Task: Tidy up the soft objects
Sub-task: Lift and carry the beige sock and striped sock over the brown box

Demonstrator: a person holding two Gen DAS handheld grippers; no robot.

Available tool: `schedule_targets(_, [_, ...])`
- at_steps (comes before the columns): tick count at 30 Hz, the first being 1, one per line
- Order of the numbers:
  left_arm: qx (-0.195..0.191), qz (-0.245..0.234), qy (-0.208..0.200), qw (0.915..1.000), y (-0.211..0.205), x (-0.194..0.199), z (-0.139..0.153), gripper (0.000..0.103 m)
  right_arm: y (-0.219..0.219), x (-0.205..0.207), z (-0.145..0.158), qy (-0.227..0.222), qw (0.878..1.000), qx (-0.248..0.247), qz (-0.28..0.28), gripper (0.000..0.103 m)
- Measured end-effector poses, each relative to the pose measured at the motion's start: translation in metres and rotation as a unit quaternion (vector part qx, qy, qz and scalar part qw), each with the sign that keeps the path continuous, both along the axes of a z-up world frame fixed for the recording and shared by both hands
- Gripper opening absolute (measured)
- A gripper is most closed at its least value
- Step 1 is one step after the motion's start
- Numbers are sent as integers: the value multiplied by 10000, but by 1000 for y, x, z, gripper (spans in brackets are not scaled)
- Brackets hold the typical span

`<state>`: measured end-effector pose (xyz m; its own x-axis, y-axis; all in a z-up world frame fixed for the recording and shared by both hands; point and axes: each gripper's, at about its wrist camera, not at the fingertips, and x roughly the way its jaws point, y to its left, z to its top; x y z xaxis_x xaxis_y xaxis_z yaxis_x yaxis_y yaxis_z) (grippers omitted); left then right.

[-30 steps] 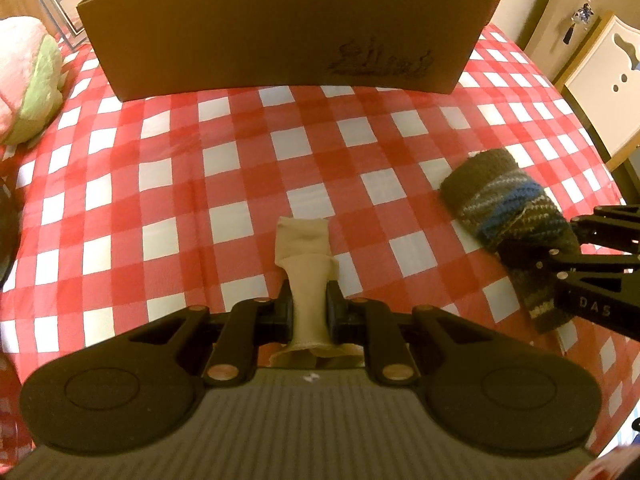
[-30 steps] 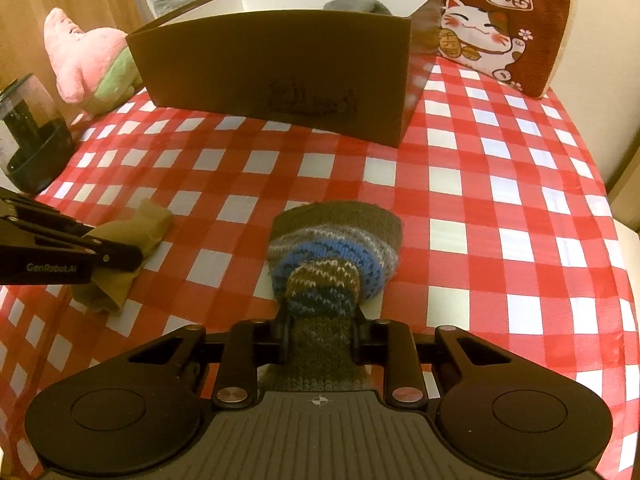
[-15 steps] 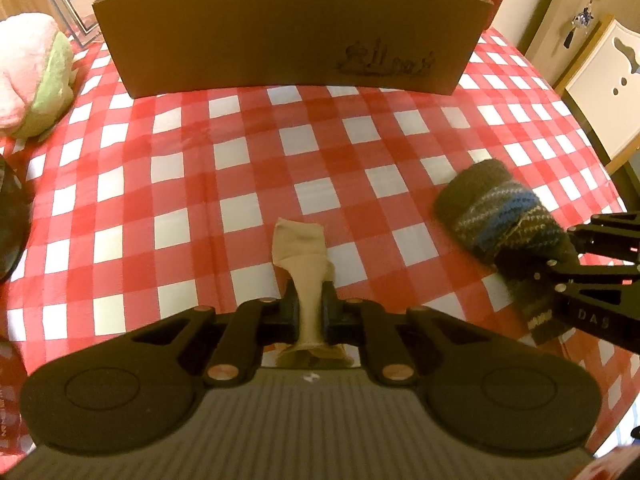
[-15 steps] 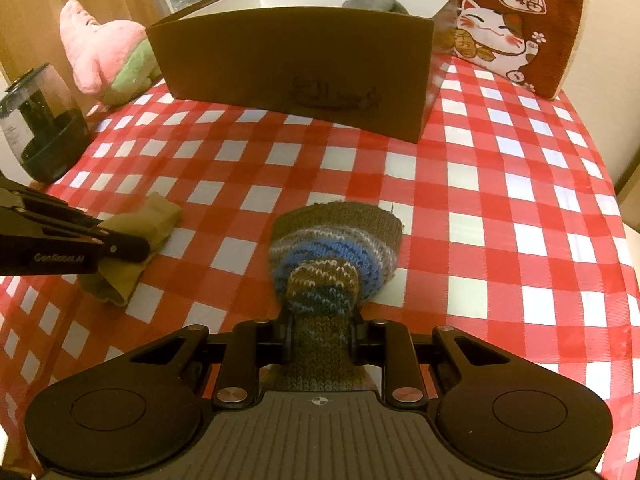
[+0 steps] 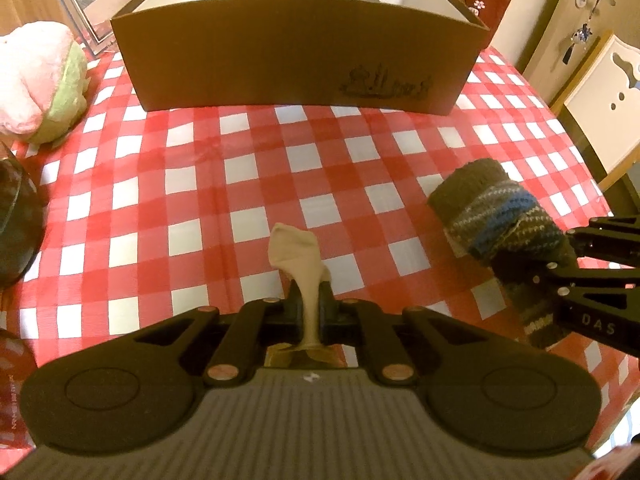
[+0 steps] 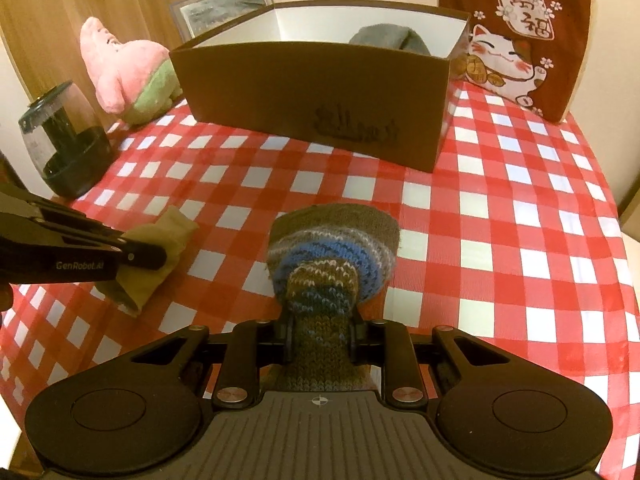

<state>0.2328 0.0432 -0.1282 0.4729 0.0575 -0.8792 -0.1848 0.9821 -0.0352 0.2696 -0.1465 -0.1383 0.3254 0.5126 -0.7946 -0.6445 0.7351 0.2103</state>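
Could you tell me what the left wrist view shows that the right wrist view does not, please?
Only the left wrist view shows the door handle with hanging keys and the cream chair. Only the right wrist view shows the whole lucky-cat cloth and the dark jar. Both show the brown box, the beige sock in the left hand-held gripper and the knitted sock in the right hand-held gripper.

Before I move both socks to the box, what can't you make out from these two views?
- Box floor: near wall hides it in both views; only the grey item's top shows.
- Knit sock's cuff: under the right gripper.
- Beige sock's tail: under the left gripper.
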Motion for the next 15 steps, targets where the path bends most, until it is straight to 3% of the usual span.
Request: schedule_targets(15, [29, 76, -267, 9996, 3, -5, 21, 7, 3, 3, 16, -117, 9997, 190, 104, 24])
